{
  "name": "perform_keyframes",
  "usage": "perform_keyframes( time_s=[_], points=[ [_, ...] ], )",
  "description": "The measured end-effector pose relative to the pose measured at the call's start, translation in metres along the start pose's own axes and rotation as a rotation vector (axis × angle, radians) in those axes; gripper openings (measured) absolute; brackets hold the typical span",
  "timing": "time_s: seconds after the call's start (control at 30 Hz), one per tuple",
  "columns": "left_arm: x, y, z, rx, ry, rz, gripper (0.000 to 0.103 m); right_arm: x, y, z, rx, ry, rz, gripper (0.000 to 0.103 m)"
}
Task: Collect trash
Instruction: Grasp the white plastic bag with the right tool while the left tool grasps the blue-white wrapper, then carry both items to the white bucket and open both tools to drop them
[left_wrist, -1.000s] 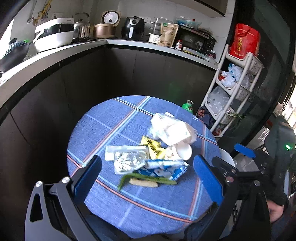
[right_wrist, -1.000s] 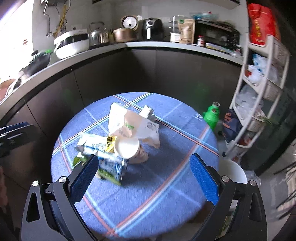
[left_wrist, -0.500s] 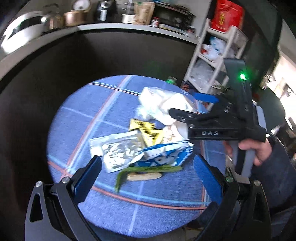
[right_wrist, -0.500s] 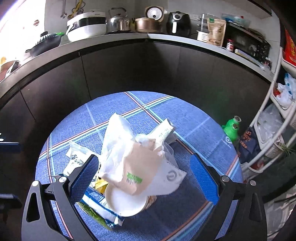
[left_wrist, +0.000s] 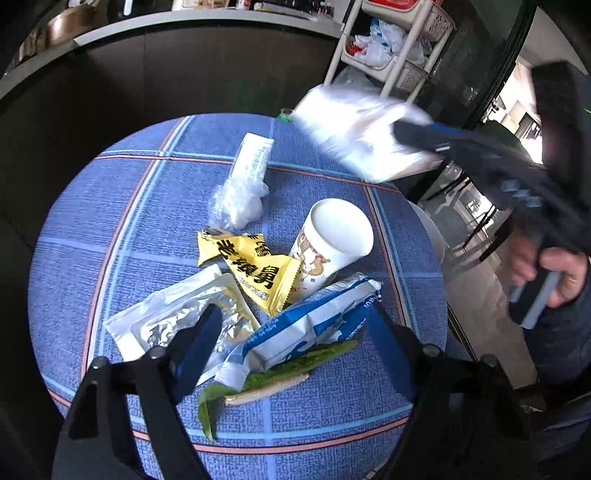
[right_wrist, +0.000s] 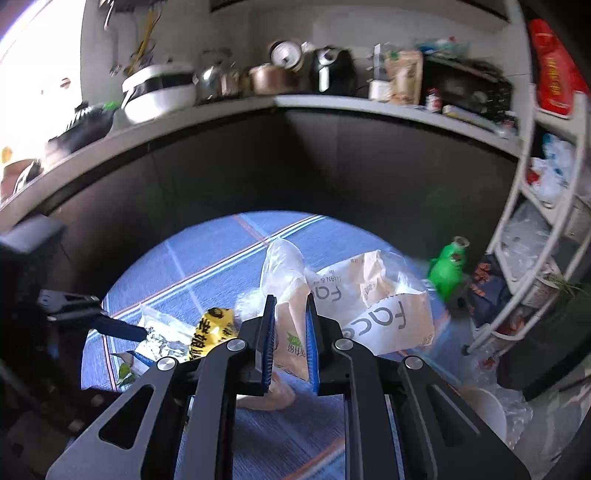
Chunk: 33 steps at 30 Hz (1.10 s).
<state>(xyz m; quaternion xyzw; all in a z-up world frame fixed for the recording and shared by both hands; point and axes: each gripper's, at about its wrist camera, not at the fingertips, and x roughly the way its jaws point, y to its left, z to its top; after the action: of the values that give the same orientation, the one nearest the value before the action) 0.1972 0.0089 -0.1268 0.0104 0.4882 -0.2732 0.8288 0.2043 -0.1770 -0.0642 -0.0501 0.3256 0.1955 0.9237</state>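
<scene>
My right gripper (right_wrist: 290, 306) is shut on a clear plastic bag with brown paper inside (right_wrist: 373, 306) and holds it above the round blue table (left_wrist: 110, 206); the bag shows blurred in the left wrist view (left_wrist: 354, 129). My left gripper (left_wrist: 291, 332) is open just above the trash pile: a blue-white wrapper (left_wrist: 314, 325), a silver foil pouch (left_wrist: 173, 317), a yellow wrapper (left_wrist: 255, 269), a paper cup (left_wrist: 332, 236), a green leaf (left_wrist: 280, 373), crumpled clear plastic (left_wrist: 236, 199) and a white packet (left_wrist: 255, 155).
A dark counter (right_wrist: 332, 107) with kitchen appliances curves behind the table. A white shelf rack (right_wrist: 535, 229) stands at the right, with a green bottle (right_wrist: 448, 266) on the floor beside it. A white bin (right_wrist: 484, 410) sits by the table's right edge.
My right gripper has closed on the plastic bag and lifted it off the pile to the right. My left gripper has moved down closer to the wrappers.
</scene>
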Motion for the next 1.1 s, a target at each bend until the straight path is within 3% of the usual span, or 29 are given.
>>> perform_keyframes(
  time_s=[0.17,0.23,0.27,0.3,0.4,0.47,0.7,0.87,1.1],
  points=[
    [0.008,-0.006,-0.005,0.021,0.034,0.011,0.078,-0.032,-0.017,-0.021,0.063,0.012,-0.102,0.013],
    [0.012,-0.013,-0.008,0.032,0.055,0.032,0.066,-0.039,-0.02,-0.032,0.094,0.022,-0.104,0.013],
    [0.013,-0.014,-0.01,0.036,0.069,0.048,0.047,-0.042,-0.021,-0.038,0.108,0.027,-0.1,0.013],
    [0.013,-0.015,-0.011,0.036,0.075,0.067,0.039,-0.044,-0.021,-0.043,0.117,0.034,-0.098,0.013],
    [0.007,-0.017,-0.01,-0.001,0.076,0.049,0.022,-0.052,-0.02,-0.058,0.137,0.047,-0.09,0.013],
    [-0.003,-0.022,-0.01,-0.012,0.058,0.046,0.016,-0.062,-0.021,-0.065,0.157,0.043,-0.087,0.013],
    [-0.057,-0.046,-0.002,-0.009,-0.048,0.119,0.015,-0.102,-0.037,-0.077,0.213,-0.018,-0.094,0.013],
    [-0.082,-0.064,0.008,-0.05,-0.11,0.047,0.013,-0.128,-0.053,-0.087,0.266,-0.057,-0.095,0.013],
    [-0.082,-0.124,0.04,0.003,-0.176,-0.045,0.013,-0.144,-0.091,-0.111,0.354,-0.067,-0.162,0.013]
  ],
)
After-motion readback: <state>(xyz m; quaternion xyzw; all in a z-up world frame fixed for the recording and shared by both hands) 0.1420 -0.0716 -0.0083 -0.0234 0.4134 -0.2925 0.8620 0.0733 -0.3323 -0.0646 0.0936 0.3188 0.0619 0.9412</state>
